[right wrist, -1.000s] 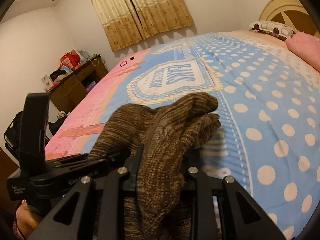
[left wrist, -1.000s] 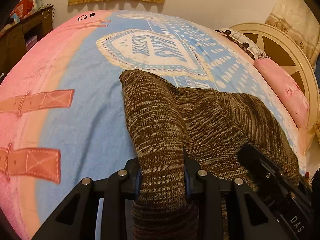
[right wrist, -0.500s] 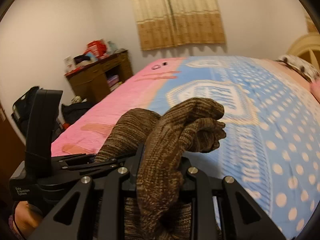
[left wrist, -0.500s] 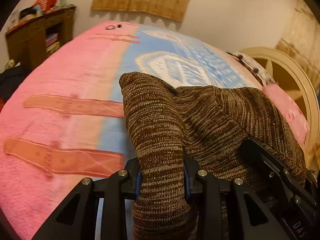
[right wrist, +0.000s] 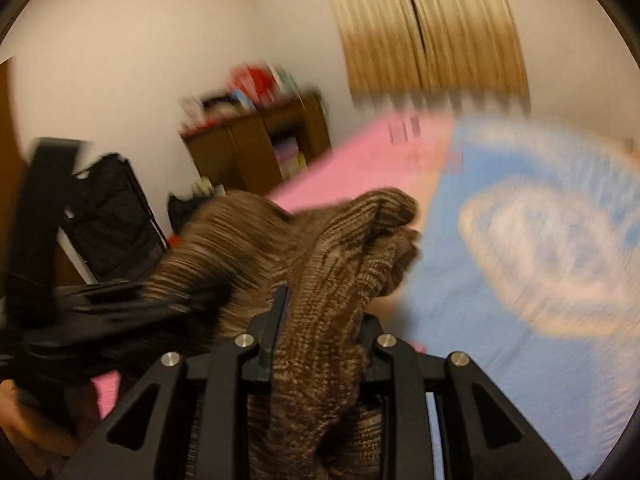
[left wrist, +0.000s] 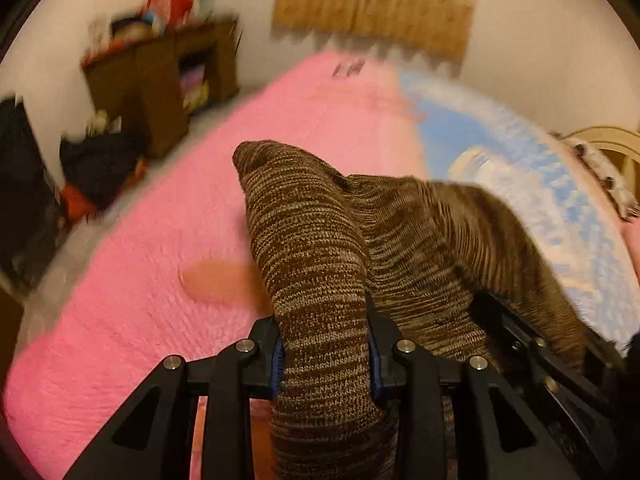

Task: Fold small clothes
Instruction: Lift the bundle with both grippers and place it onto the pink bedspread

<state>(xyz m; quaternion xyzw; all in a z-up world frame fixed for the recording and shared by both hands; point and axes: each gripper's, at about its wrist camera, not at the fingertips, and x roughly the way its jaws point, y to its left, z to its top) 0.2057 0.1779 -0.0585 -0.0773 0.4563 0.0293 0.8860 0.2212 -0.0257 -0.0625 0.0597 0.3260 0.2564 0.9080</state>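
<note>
A brown marled knit garment is held up above the bed between both grippers. My left gripper is shut on one bunched edge of it, which stands up past the fingers. My right gripper is shut on another bunched edge of the knit garment. The cloth spans between the two grippers. The right gripper's body shows at the lower right of the left wrist view, and the left gripper's body at the left of the right wrist view. Both views are motion-blurred.
The bed has a pink and blue cover. A brown wooden desk with clutter stands by the wall at the left, with dark bags on the floor. A curtain hangs behind. A cream headboard is at the right.
Both grippers have swung left and lifted with the garment still held; the view now faces the pink side of the bed and the desk, with strong blur.
</note>
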